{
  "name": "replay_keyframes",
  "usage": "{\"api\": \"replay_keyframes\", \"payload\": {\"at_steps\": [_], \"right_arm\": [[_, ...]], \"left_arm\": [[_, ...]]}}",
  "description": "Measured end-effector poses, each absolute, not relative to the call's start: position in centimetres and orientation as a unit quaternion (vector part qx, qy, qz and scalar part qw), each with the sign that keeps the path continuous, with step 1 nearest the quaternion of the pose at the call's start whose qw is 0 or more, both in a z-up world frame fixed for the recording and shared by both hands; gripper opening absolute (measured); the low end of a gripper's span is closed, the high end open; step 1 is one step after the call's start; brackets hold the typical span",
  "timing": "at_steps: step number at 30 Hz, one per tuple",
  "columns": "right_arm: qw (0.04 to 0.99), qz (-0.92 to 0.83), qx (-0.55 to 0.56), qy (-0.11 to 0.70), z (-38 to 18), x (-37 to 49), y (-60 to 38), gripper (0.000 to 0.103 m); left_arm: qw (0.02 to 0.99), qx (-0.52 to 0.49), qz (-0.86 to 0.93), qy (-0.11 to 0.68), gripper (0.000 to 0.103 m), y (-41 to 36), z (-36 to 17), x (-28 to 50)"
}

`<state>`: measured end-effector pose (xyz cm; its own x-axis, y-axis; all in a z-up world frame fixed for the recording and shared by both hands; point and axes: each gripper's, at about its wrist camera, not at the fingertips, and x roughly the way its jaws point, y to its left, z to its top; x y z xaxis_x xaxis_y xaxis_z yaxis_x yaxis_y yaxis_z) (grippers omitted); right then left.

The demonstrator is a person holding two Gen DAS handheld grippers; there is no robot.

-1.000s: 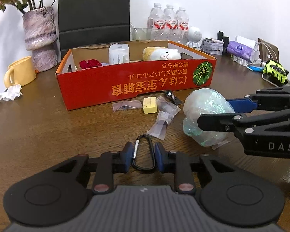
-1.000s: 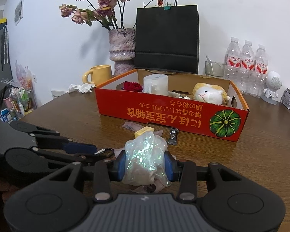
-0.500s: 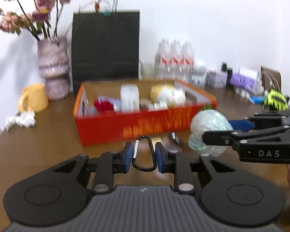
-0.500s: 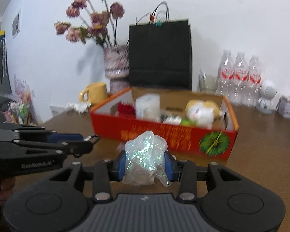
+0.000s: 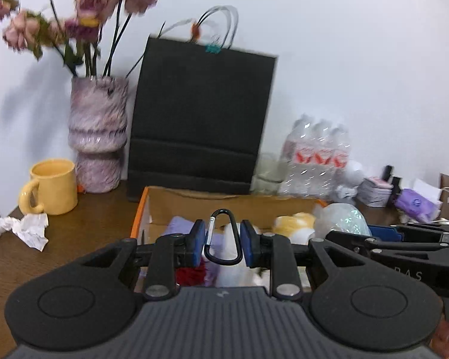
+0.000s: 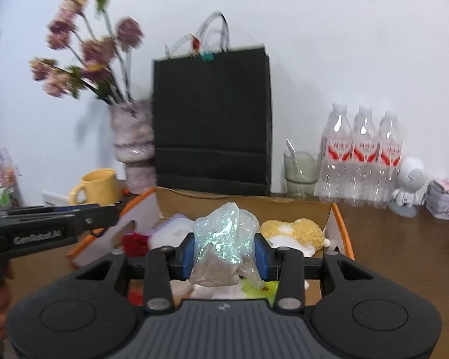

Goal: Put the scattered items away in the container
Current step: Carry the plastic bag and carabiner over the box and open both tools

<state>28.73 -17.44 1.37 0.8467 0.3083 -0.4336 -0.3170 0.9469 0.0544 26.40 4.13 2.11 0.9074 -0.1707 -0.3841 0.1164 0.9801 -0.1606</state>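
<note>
The left gripper [image 5: 222, 243] is clamped on a black carabiner [image 5: 223, 237]; the right gripper [image 6: 224, 253] is clamped on a crumpled iridescent bag [image 6: 226, 246]. Both hang above the open cardboard box [image 6: 338, 224], which holds a plush toy [image 6: 293, 232]. Behind stand 3 water bottles [image 6: 363, 161] and a black paper bag [image 6: 212, 119].

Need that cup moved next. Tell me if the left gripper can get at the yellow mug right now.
Probably not yet: the left gripper is shut on the carabiner. The path to the yellow mug looks unobstructed once that is released.
</note>
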Motion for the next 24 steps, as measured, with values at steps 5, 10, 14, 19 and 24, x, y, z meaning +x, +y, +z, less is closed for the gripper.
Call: {"api": "replay_keyframes", "payload": {"at_steps": [5,10,14,19,24], "right_arm": [[0.951,0.152,-0.013,0.269,-1.2,32.8,-17.0,0.039],[0.947,0.149,-0.02,0.285,-2.4,34.2,-16.9,0.059],[0.947,0.144,-0.021,0.285,-2.2,34.1,-17.2,0.082],[0.947,0.143,-0.016,0.288,-1.9,34.1,-17.4,0.091],[0.948,0.143,-0.027,0.284,-1.7,33.7,-17.0,0.093]], "left_arm": [[0.967,-0.068,-0.07,0.236,0.026,4.7,0.3,29.2],[0.965,-0.062,-0.074,0.242,0.038,4.7,-0.2,30.2],[0.968,-0.06,-0.067,0.233,0.071,4.6,0.0,30.0],[0.972,-0.059,-0.072,0.215,0.097,4.4,0.6,29.5],[0.973,-0.056,-0.073,0.212,0.101,4.1,0.9,29.3]]}}
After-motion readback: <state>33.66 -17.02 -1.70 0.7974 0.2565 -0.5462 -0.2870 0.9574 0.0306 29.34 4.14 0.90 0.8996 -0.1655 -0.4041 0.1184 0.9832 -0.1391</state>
